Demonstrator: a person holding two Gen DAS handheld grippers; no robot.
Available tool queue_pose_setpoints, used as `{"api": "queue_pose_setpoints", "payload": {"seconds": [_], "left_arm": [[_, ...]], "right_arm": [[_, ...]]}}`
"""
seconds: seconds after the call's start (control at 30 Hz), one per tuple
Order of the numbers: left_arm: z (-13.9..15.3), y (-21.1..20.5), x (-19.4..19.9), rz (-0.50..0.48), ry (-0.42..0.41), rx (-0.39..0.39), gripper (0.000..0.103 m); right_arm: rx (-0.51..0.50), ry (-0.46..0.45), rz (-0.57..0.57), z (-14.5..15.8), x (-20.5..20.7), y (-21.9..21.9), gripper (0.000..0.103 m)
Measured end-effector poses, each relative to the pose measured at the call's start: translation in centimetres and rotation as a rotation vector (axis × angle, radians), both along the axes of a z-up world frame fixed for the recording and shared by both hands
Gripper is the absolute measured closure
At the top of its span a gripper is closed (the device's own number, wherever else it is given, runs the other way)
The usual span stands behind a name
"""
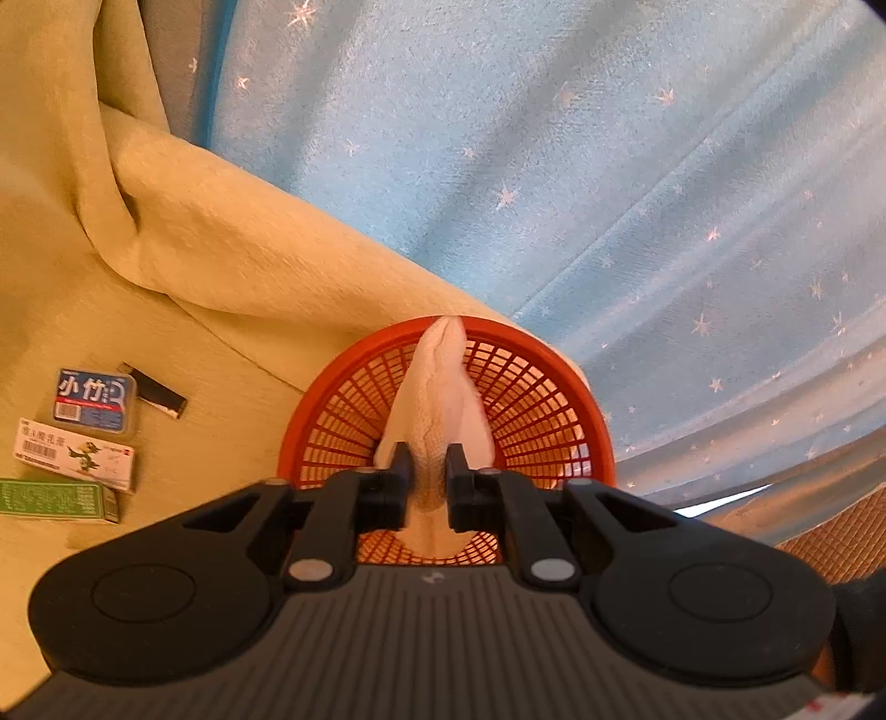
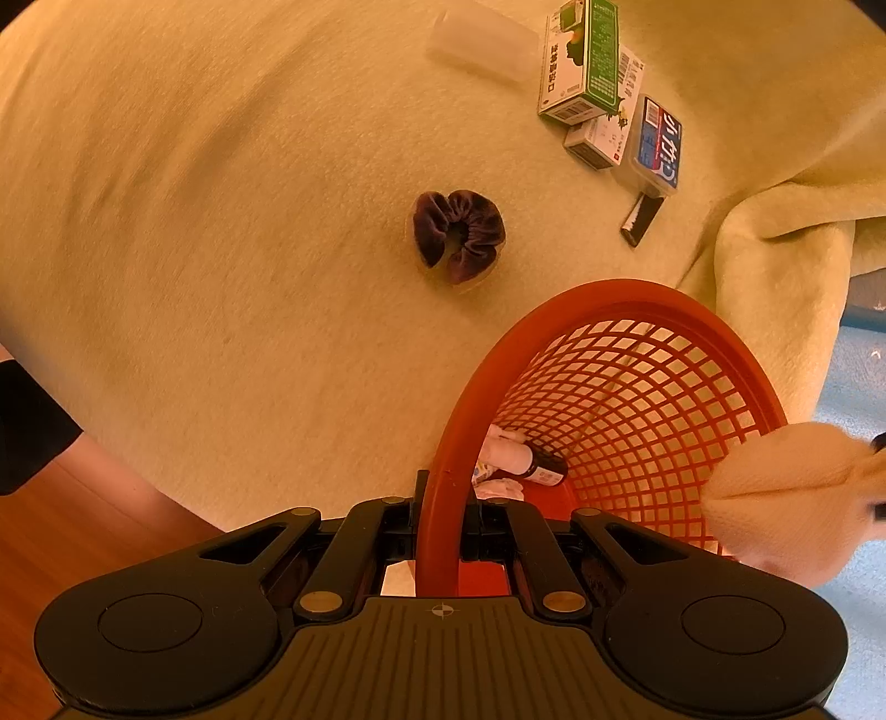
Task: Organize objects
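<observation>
My left gripper (image 1: 429,468) is shut on a white sock (image 1: 443,387), which hangs over the red mesh basket (image 1: 559,387). In the right wrist view the same sock (image 2: 786,487) shows blurred at the basket's right side. My right gripper (image 2: 443,498) is shut on the near rim of the red basket (image 2: 653,354), which is tilted on the yellow-green blanket. A small bottle with a dark cap (image 2: 526,462) lies inside the basket. A dark purple scrunchie (image 2: 458,235) lies on the blanket beyond the basket.
Several small boxes lie together on the blanket: a green one (image 2: 581,61), a white one (image 1: 75,454), a blue-labelled case (image 1: 94,401) and a black stick (image 2: 641,219). A translucent case (image 2: 482,47) lies farther off. A blue starred curtain (image 1: 554,166) hangs behind. A person's arm (image 2: 66,465) shows at left.
</observation>
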State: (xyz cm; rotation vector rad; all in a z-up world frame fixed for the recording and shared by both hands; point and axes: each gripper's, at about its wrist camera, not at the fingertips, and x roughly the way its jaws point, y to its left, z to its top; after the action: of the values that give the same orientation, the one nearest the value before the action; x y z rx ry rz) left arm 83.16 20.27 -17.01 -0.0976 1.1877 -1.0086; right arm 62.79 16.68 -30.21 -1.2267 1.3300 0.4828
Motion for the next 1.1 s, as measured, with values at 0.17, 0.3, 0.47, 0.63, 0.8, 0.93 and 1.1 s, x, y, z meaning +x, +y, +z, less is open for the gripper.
{"api": "queue_pose_setpoints", "payload": {"seconds": [0.17, 0.3, 0.47, 0.63, 0.8, 0.93, 1.1], "left_arm": [[0.1, -0.2, 0.1, 0.010, 0.004, -0.006, 0.071], [0.0, 0.3, 0.4, 0.023, 0.003, 0.007, 0.071], [-0.4, 1.3, 0.7, 0.048, 0.008, 0.023, 0.071], [-1.1, 2.5, 1.0, 0.077, 0.011, 0.044, 0.071], [-2.3, 5.4, 1.3, 0.133, 0.009, 0.085, 0.071], [-3.9, 8.7, 1.5, 0.207, 0.005, 0.148, 0.069], [-6.9, 13.2, 1.5, 0.298, -0.002, 0.249, 0.067]], "right_arm": [[0.004, -0.001, -0.001, 0.1, 0.0, 0.0, 0.101], [0.005, -0.004, 0.000, 0.2, 0.0, 0.1, 0.101], [0.005, -0.004, 0.003, 0.2, -0.2, 0.2, 0.101], [0.006, -0.003, 0.004, 0.2, -0.2, 0.2, 0.101], [0.006, -0.003, 0.003, 0.1, -0.2, 0.2, 0.101], [0.007, -0.003, 0.003, 0.1, -0.2, 0.2, 0.101], [0.007, -0.003, 0.002, 0.1, -0.2, 0.2, 0.101]]}}
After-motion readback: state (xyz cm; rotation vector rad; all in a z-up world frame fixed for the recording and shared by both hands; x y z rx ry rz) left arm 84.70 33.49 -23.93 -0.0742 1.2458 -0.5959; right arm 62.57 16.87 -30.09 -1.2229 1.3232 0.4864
